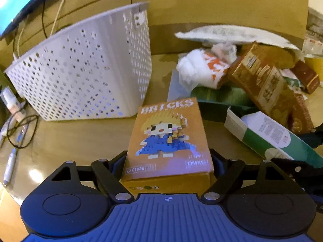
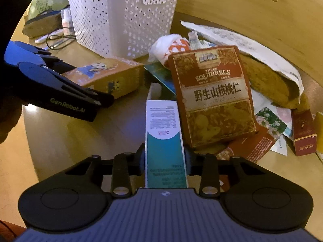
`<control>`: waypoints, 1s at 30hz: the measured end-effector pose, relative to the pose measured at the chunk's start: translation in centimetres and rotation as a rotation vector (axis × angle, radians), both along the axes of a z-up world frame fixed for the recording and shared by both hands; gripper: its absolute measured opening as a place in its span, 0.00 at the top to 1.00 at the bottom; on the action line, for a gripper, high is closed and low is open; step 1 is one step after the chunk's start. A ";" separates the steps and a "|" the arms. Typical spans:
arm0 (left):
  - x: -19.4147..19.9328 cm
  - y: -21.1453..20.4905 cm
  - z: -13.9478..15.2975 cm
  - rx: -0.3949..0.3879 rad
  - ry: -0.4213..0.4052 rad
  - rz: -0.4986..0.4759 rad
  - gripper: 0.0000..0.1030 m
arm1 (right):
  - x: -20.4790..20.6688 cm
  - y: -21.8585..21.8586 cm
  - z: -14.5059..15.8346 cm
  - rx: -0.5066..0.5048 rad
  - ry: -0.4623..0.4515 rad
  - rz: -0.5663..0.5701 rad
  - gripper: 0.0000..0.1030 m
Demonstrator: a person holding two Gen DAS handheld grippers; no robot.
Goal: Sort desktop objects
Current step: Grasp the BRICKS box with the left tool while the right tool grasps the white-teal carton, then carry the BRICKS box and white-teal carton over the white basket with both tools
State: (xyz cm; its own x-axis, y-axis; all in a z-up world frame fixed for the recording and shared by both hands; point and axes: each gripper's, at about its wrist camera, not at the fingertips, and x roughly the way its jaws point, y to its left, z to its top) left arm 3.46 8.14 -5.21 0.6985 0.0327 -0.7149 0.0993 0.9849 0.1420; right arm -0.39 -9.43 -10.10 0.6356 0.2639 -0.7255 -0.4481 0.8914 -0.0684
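An orange BRICKS box (image 1: 169, 133) lies flat on the wooden table (image 1: 66, 141), just in front of a white perforated basket (image 1: 80, 70). My left gripper (image 1: 168, 158) is shut on the near end of that box, one pad against each long side. In the right wrist view the same box (image 2: 109, 76) shows with the left gripper (image 2: 97, 98) on it. My right gripper (image 2: 164, 157) is shut on a slim teal and white carton (image 2: 163, 125), which lies pointing away beside a red Three Squirrels box (image 2: 214, 96). The basket (image 2: 121, 20) stands behind.
A heap at the right holds a crumpled white and orange wrapper (image 2: 171, 44), a paper bag (image 2: 262, 74), leaflets and a small red box (image 2: 302, 133). Pens and a black cable (image 1: 18, 133) lie left of the basket. A monitor (image 1: 20, 0) stands far left.
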 end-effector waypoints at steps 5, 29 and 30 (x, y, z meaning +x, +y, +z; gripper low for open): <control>-0.7 0.3 1.3 -0.023 -0.024 0.015 0.21 | -0.5 -0.5 1.5 0.047 -0.017 0.005 0.61; -2.6 1.3 12.8 0.000 -0.215 0.079 0.21 | 0.6 -1.9 11.1 0.246 -0.187 0.025 0.61; -2.3 1.7 13.5 -0.002 -0.225 0.082 0.21 | 1.0 -1.5 11.7 0.247 -0.204 0.029 0.61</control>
State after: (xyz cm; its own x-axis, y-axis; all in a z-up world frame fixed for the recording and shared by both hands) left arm 1.20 9.89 8.28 0.8353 0.0948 -0.5416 -0.0150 0.9886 0.1498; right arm 0.61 -10.92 1.65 0.7507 0.4368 -0.4957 -0.4733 0.8790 0.0579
